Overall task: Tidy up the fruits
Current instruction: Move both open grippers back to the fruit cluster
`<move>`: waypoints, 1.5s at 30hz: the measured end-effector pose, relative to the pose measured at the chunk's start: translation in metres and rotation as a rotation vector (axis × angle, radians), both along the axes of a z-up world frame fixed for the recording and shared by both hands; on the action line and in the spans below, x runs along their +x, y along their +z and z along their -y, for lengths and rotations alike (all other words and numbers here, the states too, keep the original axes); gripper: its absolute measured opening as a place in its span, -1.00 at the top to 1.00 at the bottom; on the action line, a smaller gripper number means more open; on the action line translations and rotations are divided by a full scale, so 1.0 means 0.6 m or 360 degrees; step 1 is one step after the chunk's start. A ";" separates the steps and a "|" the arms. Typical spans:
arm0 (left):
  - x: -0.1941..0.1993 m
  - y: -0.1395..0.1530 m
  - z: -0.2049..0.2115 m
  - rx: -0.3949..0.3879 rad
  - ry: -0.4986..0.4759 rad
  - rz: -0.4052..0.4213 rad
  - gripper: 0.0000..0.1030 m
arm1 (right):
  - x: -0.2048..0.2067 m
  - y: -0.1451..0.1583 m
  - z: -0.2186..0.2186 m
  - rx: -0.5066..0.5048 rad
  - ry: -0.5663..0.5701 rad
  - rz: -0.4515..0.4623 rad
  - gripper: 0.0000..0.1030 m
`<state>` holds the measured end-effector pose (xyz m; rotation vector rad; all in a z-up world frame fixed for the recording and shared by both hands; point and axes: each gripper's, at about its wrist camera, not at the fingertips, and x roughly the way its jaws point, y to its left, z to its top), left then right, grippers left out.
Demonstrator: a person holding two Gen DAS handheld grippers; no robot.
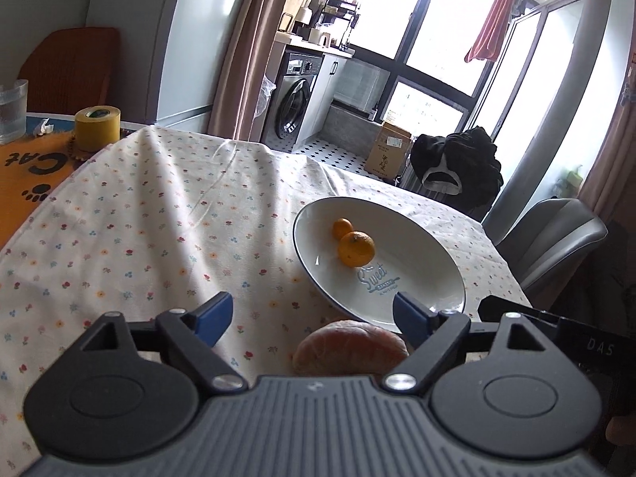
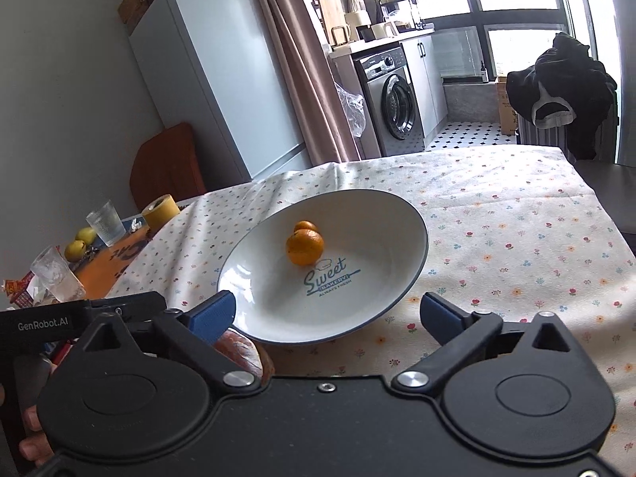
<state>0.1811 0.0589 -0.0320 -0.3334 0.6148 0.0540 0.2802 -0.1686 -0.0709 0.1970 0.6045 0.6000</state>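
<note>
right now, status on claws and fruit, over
Left claw and right claw open, empty. Two oranges on plate. Reddish fruit off plate, near rim.

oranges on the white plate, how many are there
2: a larger round orange fruit near the centre of the white plate with a dark rim, and a smaller orange fruit touching it just behind, partly hidden.

Left claw [image 1: 314, 318] and right claw [image 2: 328, 314], both wide open, empty
</note>
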 end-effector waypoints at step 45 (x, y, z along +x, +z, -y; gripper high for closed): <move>-0.116 -0.053 0.067 0.0010 -0.0373 -0.0189 -0.22 | -0.132 -0.016 0.047 -0.0170 0.0220 -0.0103 -0.66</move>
